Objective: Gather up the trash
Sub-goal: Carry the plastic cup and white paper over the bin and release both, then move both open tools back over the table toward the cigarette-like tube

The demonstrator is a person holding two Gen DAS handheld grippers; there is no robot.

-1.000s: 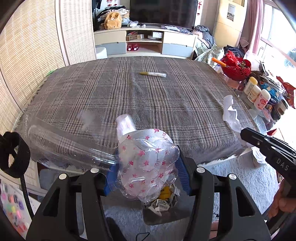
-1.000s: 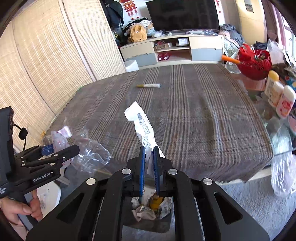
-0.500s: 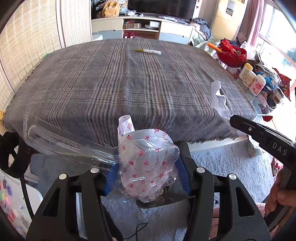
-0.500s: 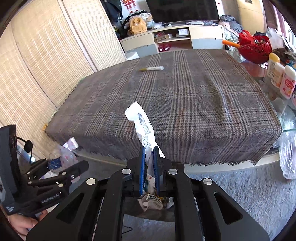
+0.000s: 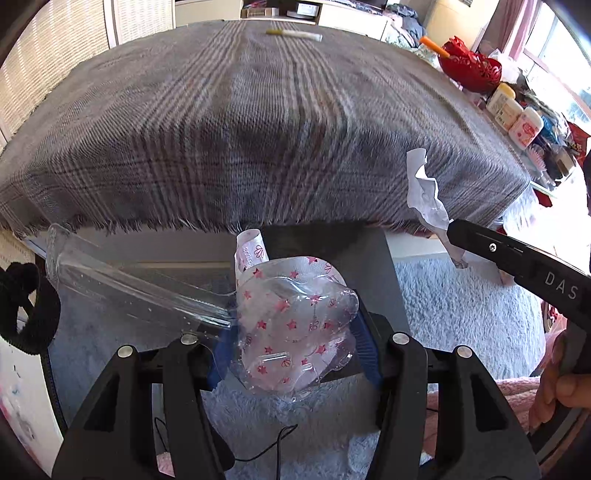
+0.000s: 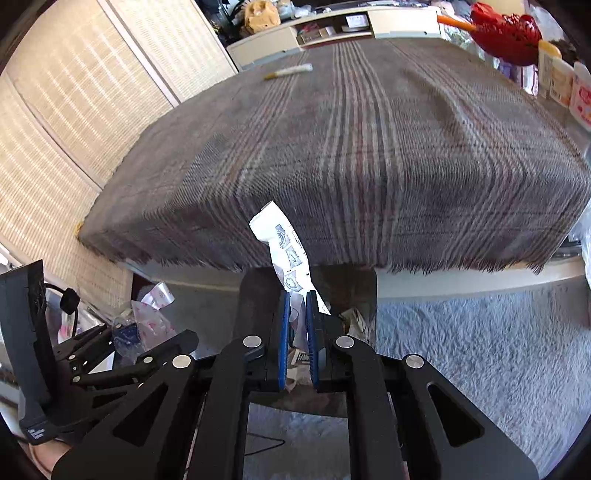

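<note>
My left gripper (image 5: 291, 332) is shut on a crumpled clear plastic wrapper with pink stars (image 5: 291, 325); a long clear flap of it (image 5: 129, 284) sticks out to the left. My right gripper (image 6: 295, 325) is shut on a crumpled white printed paper strip (image 6: 284, 243) that stands up between the blue pads. Both are held low, in front of the table edge, over a dark bin (image 6: 255, 295) holding crumpled paper (image 6: 354, 317). The paper also shows at right in the left wrist view (image 5: 424, 192). A yellow-tipped white tube (image 5: 295, 34) lies far back on the plaid tablecloth (image 5: 258, 110).
A red basket (image 5: 469, 70) and several bottles (image 5: 513, 114) stand at the table's right side. A woven screen (image 6: 74, 110) stands on the left. Grey shaggy carpet (image 6: 480, 350) covers the floor. A TV cabinet (image 6: 332, 26) is behind the table.
Both grippers have dropped lower and pulled back from the table, still holding their trash. The table edge now sits above them and the bin is right under the fingers.
</note>
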